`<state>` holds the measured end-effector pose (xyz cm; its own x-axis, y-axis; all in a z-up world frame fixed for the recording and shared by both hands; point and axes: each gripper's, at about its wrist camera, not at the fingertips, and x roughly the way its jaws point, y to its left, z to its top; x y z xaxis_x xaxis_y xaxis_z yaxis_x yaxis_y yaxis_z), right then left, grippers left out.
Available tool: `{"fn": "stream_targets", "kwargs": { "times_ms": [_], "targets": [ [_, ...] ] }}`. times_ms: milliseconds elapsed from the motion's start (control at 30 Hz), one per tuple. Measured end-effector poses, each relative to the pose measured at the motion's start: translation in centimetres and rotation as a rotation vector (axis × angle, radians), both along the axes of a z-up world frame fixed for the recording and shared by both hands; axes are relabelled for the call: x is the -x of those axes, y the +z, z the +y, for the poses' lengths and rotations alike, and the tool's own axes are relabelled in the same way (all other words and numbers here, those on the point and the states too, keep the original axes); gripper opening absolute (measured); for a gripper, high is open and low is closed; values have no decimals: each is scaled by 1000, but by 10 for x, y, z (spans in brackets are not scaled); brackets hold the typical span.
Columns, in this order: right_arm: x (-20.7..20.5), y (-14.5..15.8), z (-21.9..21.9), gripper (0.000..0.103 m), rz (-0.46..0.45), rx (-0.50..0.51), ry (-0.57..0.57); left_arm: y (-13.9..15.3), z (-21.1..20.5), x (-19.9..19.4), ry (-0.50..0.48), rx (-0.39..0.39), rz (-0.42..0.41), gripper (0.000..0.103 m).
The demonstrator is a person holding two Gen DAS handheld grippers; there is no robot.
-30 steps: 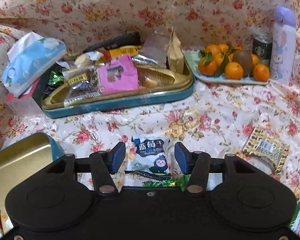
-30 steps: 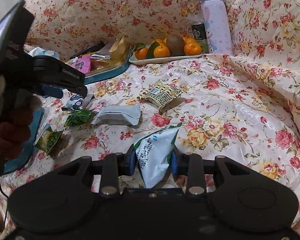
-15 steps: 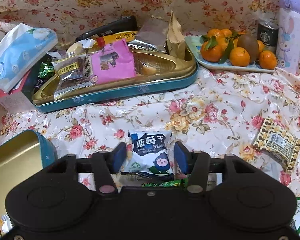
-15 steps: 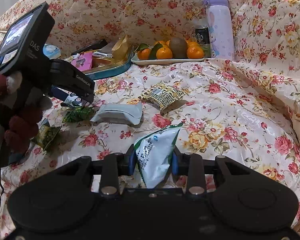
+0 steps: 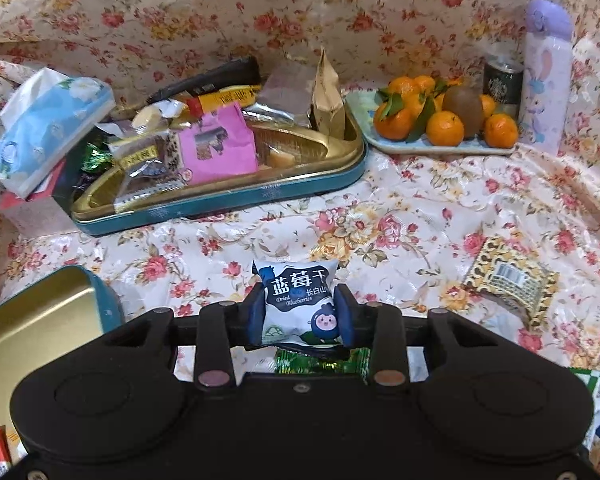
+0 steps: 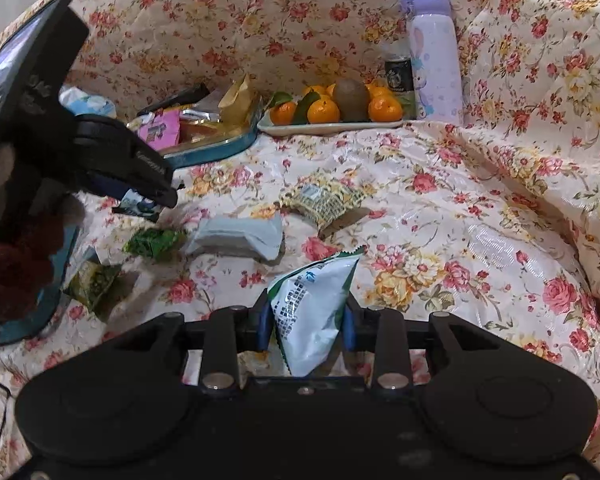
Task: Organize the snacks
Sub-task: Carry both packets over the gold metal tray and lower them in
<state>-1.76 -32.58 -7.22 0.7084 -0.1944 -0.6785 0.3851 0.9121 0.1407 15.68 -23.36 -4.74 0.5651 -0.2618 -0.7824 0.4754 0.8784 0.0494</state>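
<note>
The left gripper (image 5: 299,312) is closing on the blueberry pack (image 5: 298,306) between its jaws; let them seat before lifting toward the tin (image 5: 220,200). The right gripper (image 6: 306,322) holds a white pouch (image 6: 312,312); keep it still

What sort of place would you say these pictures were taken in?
Probably a home living room: a sofa under a floral cover, with a tissue pack, a tray of tangerines and an open snack tin on it.
</note>
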Motion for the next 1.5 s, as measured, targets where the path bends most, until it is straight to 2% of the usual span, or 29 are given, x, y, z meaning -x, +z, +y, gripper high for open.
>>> {"fn": "stream_targets", "kwargs": {
  "times_ms": [167,400,567,733,1000,1300,1500],
  "targets": [
    [6,14,8,35,-19,23,5,19,16,17,0,50,-7,44],
    [22,25,28,35,-20,17,27,32,43,60,-29,29,1,44],
    [41,29,48,35,-3,-17,41,28,73,90,-16,20,49,44],
    [59,27,73,35,36,-26,76,17,103,113,32,-14,83,44],
    [75,17,115,35,117,-42,195,-2,152,137,139,-18,135,44],
    [74,16,167,35,152,-47,348,-19,198,141,280,-16,187,44],
    [62,23,186,35,141,-84,407,-17,220,134,341,3,183,44]
  ]
}}
